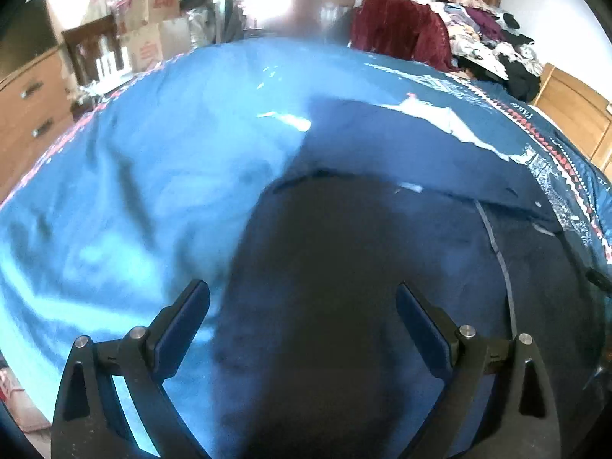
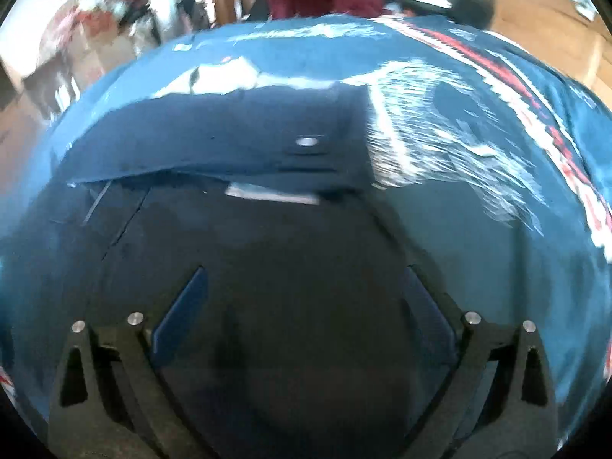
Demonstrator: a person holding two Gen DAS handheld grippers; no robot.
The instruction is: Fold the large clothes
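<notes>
Both views blurred. Left gripper: its 2 fingers are spread wide, nothing between the blue pads, hanging over the dark navy garment. Right gripper: fingers likewise spread wide, empty, over the same garment. Garment lies flat on the blue bedspread, toward the bed's right side in the left wrist view; a folded-over upper layer crosses its far part, and a pale seam line runs down its right portion. In the right wrist view a small round metal snap or button shows on the folded layer, with a pale strip, perhaps a label, just below the fold edge. Bedspread has a red-and-white patterned border along the right edge. At the far right corner of the bed: a maroon cloth beside a heap of mixed clothes. Off the left edge: a wooden drawer unit and cardboard boxes.
</notes>
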